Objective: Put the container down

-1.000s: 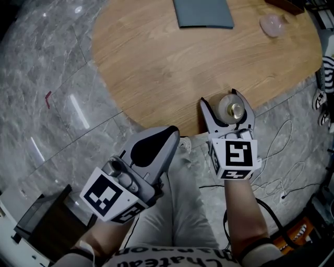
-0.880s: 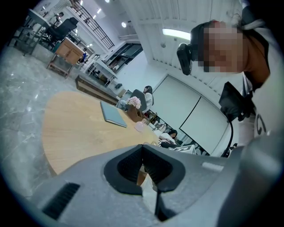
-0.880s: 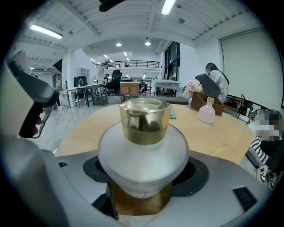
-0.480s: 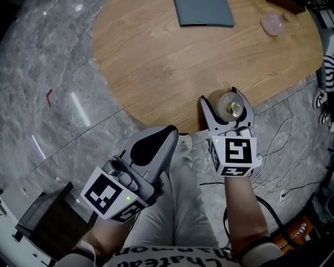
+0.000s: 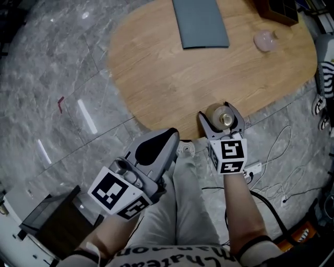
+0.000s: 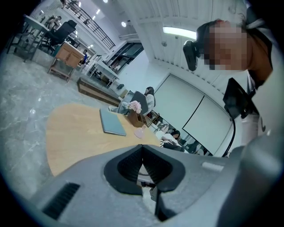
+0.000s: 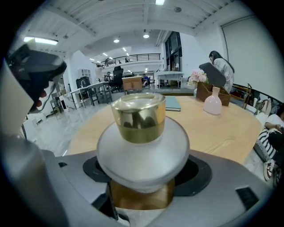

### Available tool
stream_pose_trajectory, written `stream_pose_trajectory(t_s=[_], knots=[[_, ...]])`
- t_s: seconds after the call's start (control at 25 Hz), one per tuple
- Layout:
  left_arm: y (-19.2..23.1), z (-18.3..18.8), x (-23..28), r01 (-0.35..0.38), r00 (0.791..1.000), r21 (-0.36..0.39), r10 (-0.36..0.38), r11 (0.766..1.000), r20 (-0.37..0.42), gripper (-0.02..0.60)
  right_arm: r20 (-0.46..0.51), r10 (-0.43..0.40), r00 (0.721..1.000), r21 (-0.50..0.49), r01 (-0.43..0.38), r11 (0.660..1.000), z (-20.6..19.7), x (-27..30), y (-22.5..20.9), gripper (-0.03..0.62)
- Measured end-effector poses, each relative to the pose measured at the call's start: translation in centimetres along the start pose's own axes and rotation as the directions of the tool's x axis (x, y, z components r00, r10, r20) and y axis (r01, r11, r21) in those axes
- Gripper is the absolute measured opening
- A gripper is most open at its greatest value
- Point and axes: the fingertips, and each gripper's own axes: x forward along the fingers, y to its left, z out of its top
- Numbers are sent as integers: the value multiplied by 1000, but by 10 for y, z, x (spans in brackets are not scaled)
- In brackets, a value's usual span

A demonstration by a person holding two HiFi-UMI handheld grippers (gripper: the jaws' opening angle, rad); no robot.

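The container (image 5: 219, 117) is a frosted white round jar with a gold cap (image 7: 138, 116). My right gripper (image 5: 221, 110) is shut on it, one jaw on each side of its body (image 7: 143, 150). It is held upright just over the near edge of the oval wooden table (image 5: 156, 78); I cannot tell whether it touches the wood. My left gripper (image 5: 166, 136) is shut and empty, hanging over the person's lap to the left of the table edge. In the left gripper view its jaws (image 6: 143, 153) meet with nothing between them.
A grey flat notebook (image 5: 200, 23) lies at the table's far side, with a pink vase (image 5: 264, 39) and a dark wooden box (image 5: 279, 9) to its right. White cables (image 5: 276, 156) trail on the marble floor at the right. A dark crate (image 5: 52, 224) stands at bottom left.
The head view has shifted a little, showing more of the table. My right gripper still holds the container at the near edge. The left gripper has hardly moved.
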Motion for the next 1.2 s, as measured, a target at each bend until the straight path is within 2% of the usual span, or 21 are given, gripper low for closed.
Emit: stream_pose_trajectory(t_s=[0.2,0.4,0.68,0.84,0.96,1.08,1.2], knots=[[-15,36,-4,-5,1000,19,4,1000,23,14,-57,12,998,2,-12,1000,0,-2,1,330],[-29,79,-16,-18,997,52,14,998,74,15,-114,9,993,54,-3,999,-2,-8,1,330],[-50,129,-40,-43,993,87,33,995,114,15,-129,-3,992,79,14,997,26,-37,-2,330],[-74,170,-48,-31,988,104,15,994,151,15,-117,20,993,160,-1,987,52,-65,-4,330],[-95,207,-52,9,980,105,-30,994,195,15,-110,30,993,188,-9,982,78,-85,-9,330],[-117,244,-55,62,966,106,-87,992,242,15,-87,9,996,213,10,977,111,-101,-22,328],[-137,274,-61,70,960,131,-103,989,262,15,-50,-30,998,239,41,970,149,-122,-36,328]])
